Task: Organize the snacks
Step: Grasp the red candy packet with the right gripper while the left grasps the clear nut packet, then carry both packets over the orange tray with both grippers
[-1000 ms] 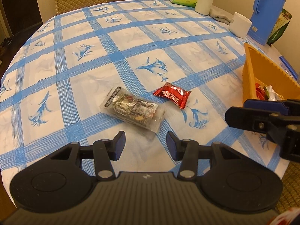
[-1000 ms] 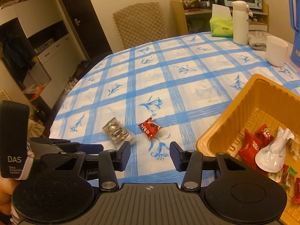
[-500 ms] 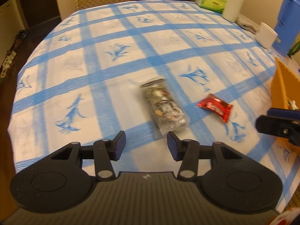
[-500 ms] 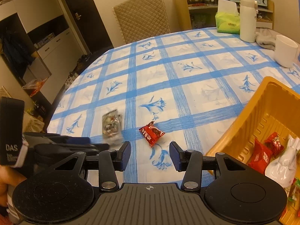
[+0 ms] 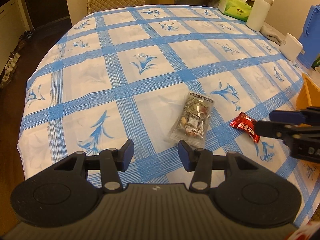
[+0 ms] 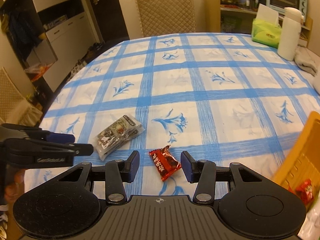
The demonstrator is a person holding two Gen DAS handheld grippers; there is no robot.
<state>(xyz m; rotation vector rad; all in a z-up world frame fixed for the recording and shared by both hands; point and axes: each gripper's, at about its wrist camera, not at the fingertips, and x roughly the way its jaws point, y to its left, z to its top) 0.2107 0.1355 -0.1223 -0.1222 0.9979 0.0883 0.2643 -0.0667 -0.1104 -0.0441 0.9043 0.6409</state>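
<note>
So the right gripper (image 6: 160,164) sits spread wide with the red candy (image 6: 165,163) lying flat on the tablecloth (image 6: 200,84) right between its fingers, neither pad touching it. The left gripper (image 5: 156,153) is also gaping and empty, and the clear snack pack (image 5: 191,121) lies just past its right fingertip, about 1 o'clock. The orange basket (image 6: 300,156) is off at 3 o'clock.

My left gripper (image 5: 154,153) has a matte black body with a ribbed middle plate, two round discs, silver screws and dark blue pads (image 5: 128,155). My right gripper (image 6: 160,166) looks the same, with a small crosshair mark. From the side, grey lettering shows on the black casing.
</note>
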